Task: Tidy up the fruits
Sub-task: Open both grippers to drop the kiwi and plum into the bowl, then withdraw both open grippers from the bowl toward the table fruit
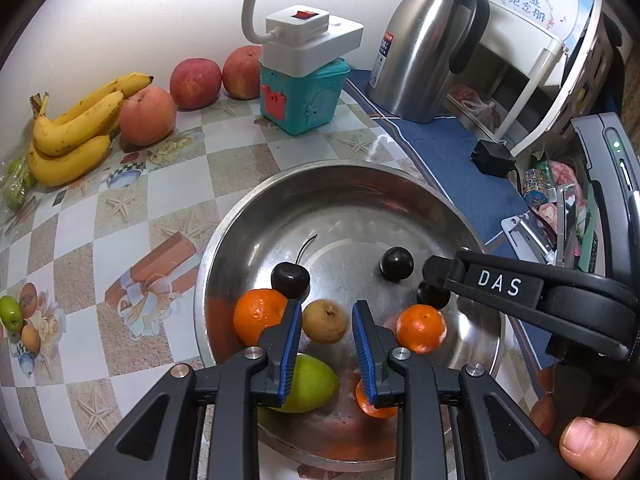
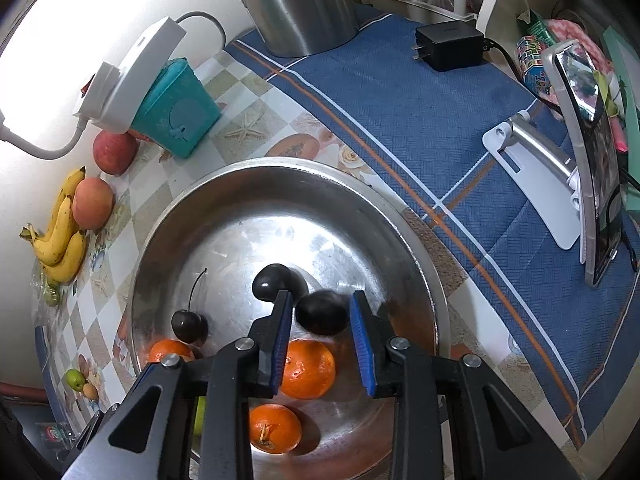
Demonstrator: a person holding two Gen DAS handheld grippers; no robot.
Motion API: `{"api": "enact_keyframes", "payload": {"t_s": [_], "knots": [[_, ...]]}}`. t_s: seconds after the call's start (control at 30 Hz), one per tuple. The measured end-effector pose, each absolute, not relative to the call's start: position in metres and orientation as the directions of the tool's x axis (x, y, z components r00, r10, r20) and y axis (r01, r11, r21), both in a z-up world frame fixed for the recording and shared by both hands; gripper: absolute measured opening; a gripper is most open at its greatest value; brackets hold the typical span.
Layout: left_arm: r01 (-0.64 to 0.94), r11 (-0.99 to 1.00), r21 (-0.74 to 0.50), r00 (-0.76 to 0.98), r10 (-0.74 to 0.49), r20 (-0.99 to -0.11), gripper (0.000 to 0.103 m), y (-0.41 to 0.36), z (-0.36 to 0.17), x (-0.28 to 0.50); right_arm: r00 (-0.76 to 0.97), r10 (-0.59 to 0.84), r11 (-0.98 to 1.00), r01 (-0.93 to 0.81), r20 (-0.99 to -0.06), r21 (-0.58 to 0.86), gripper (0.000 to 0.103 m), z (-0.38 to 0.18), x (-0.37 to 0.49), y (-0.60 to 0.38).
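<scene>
A steel bowl (image 1: 248, 216) (image 2: 168, 220) holds several fruits: dark cherries (image 1: 290, 279) (image 2: 322, 312), oranges (image 1: 258, 314) (image 2: 308, 368), a small brown fruit (image 1: 325, 321) and a green fruit (image 1: 312, 384). My left gripper (image 1: 326, 316) is open above the bowl, its fingers either side of the brown fruit. My right gripper (image 2: 320, 314) is open, its fingers either side of a dark cherry without visibly touching it; it also shows in the left wrist view (image 1: 436, 276), low over the bowl's right side. Bananas (image 1: 76, 132), a peach (image 1: 147, 116) and two apples (image 1: 196, 82) lie by the wall.
A teal box (image 1: 300, 96) with a white power strip (image 1: 312, 40) on top stands behind the bowl. A steel thermos jug (image 1: 424, 48) stands on a blue cloth (image 2: 420, 120). A black charger (image 2: 448, 46), a phone on a stand (image 2: 592, 168) and a white rack (image 1: 532, 68) are at the right.
</scene>
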State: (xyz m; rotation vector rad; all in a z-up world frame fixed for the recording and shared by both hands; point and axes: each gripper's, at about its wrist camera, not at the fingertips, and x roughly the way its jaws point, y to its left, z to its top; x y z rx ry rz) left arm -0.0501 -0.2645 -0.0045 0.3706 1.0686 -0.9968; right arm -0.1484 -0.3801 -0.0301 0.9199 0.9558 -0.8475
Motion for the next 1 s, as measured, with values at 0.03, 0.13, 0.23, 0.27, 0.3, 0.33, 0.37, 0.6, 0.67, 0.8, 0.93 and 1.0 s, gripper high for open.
{"api": "enact_keyframes", "payload": {"t_s": [0.03, 0.13, 0.23, 0.27, 0.3, 0.33, 0.37, 0.6, 0.67, 0.8, 0.93, 1.0], "knots": [[0.823, 0.534, -0.197, 0.118, -0.498, -0.859, 0.03, -0.265, -0.004, -0.05, 0.338, -0.185, 0.367, 0.895, -0.923, 0.255, 0.041, -0.029, -0.149, -0.38], [0.823, 0.53, -0.201, 0.117, -0.506, -0.855, 0.03, -0.264, 0.0, -0.05, 0.341, -0.19, 0.371, 0.893, -0.921, 0.254, 0.042, -0.025, -0.149, -0.38], [0.822, 0.53, -0.208, 0.116, -0.513, -0.85, 0.03, -0.262, 0.006, -0.049, 0.345, -0.202, 0.377, 0.891, -0.917, 0.252, 0.042, -0.019, -0.149, -0.379], [0.821, 0.531, -0.211, 0.116, -0.517, -0.848, 0.03, -0.261, 0.008, -0.049, 0.346, -0.205, 0.38, 0.89, -0.915, 0.252, 0.042, -0.017, -0.149, -0.379], [0.819, 0.532, -0.214, 0.117, -0.52, -0.846, 0.03, -0.26, 0.011, -0.047, 0.348, -0.21, 0.383, 0.889, -0.914, 0.251, 0.042, -0.015, -0.149, -0.379], [0.817, 0.536, -0.215, 0.119, -0.52, -0.846, 0.03, -0.259, 0.013, -0.046, 0.351, -0.214, 0.386, 0.888, -0.912, 0.25, 0.042, -0.012, -0.149, -0.378], [0.813, 0.541, -0.216, 0.122, -0.52, -0.845, 0.03, -0.257, 0.015, -0.044, 0.353, -0.217, 0.388, 0.887, -0.91, 0.252, 0.042, -0.01, -0.149, -0.378], [0.755, 0.622, -0.205, 0.162, -0.48, -0.862, 0.03, -0.238, 0.021, -0.023, 0.355, -0.224, 0.413, 0.878, -0.908, 0.242, 0.042, -0.001, -0.146, -0.374], [0.729, 0.656, -0.195, 0.177, -0.456, -0.872, 0.03, -0.231, 0.02, -0.014, 0.355, -0.223, 0.421, 0.875, -0.908, 0.239, 0.041, 0.0, -0.144, -0.371], [0.676, 0.711, -0.194, 0.19, -0.422, -0.886, 0.03, -0.216, 0.018, 0.001, 0.354, -0.224, 0.44, 0.868, -0.908, 0.23, 0.041, 0.002, -0.14, -0.365], [0.624, 0.761, -0.177, 0.209, -0.382, -0.9, 0.03, -0.199, 0.015, 0.017, 0.36, -0.22, 0.465, 0.856, -0.907, 0.228, 0.041, 0.005, -0.134, -0.357], [0.601, 0.78, -0.174, 0.219, -0.37, -0.903, 0.03, -0.19, 0.015, 0.024, 0.363, -0.218, 0.481, 0.848, -0.906, 0.224, 0.041, 0.006, -0.129, -0.352]]}}
